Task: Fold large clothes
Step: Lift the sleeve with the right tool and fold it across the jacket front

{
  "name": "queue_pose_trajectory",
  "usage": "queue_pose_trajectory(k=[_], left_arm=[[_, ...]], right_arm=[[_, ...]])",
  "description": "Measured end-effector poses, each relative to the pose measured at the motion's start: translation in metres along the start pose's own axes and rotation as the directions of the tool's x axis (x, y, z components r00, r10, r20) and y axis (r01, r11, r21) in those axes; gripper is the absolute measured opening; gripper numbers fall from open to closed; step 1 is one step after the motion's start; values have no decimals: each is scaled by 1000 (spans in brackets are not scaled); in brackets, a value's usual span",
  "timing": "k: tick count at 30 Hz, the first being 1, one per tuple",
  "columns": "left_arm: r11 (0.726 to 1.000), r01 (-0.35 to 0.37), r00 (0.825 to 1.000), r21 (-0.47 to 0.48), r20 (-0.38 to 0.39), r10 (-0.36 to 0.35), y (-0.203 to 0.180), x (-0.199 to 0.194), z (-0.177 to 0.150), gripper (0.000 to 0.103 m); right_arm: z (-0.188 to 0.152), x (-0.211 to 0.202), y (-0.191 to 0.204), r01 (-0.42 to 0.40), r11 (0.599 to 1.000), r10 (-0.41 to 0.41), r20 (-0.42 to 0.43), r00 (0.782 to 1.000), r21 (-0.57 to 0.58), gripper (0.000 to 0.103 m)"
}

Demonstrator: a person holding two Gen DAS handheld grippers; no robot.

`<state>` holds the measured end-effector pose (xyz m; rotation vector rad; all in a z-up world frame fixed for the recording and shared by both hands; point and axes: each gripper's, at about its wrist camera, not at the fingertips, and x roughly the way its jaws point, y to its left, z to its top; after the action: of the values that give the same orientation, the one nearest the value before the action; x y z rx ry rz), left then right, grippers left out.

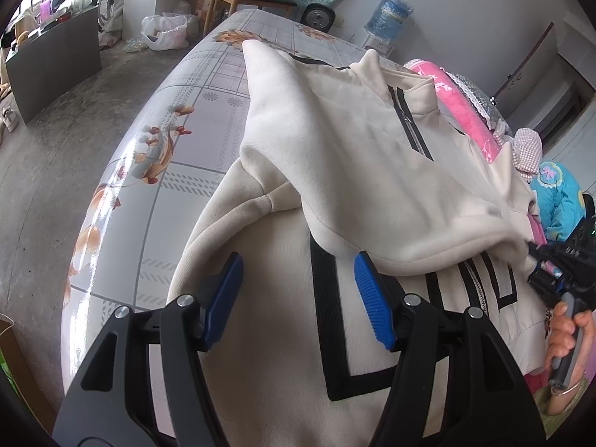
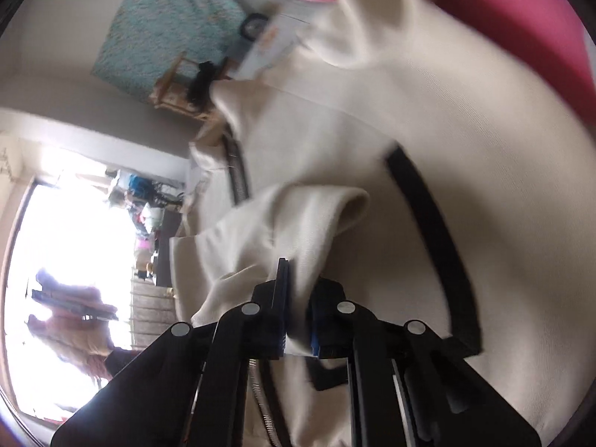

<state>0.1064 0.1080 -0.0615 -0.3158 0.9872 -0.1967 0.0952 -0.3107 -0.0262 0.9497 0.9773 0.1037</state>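
One cream jacket point(image 1: 335, 156) spread on patterned tablecloth point(image 1: 193, 111), soft, thick fleece, floppy, probably bulky when doubled. Right gripper point(image 2: 294, 305) clamped on bunched edge of cloth; left gripper point(image 1: 298, 298) open, empty, above the front. Best grabbed at hems or seams.

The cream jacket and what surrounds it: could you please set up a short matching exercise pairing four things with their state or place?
Things:
1. left hand-held gripper
2. right hand-held gripper
3. cream jacket
4. water jug

States or places:
A. by the far wall
B. spread on the patterned table
C. open above the fabric
D. shut on a fold of cloth

Pairs: 1-C, 2-D, 3-B, 4-A
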Motion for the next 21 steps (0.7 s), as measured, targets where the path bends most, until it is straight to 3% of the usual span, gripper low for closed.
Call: queue_pose_trajectory(k=[6, 12, 14, 16, 20, 21], left_arm=[[1000, -1, 1000, 1, 31, 1, 2, -16, -4, 59], [1000, -24, 998, -4, 63, 24, 2, -35, -12, 59], [999, -32, 997, -19, 74, 33, 4, -40, -14, 59], [998, -55, 995, -28, 87, 57, 5, -43, -15, 59], [994, -93, 991, -52, 93, 98, 10, -43, -12, 59], [993, -103, 990, -57, 94, 108, 11, -42, -10, 59]], right_arm=[[47, -5, 99, -106, 971, 105, -18, 994, -214, 9], [60, 60, 252, -210, 875, 149, -168, 974, -437, 9], [50, 84, 309, -272, 829, 175, -234, 956, -488, 9], [34, 100, 377, -372, 762, 241, -302, 922, -529, 9], [16, 87, 476, -535, 615, 384, -373, 845, -579, 9], [13, 82, 488, -546, 596, 397, -375, 838, -588, 9]])
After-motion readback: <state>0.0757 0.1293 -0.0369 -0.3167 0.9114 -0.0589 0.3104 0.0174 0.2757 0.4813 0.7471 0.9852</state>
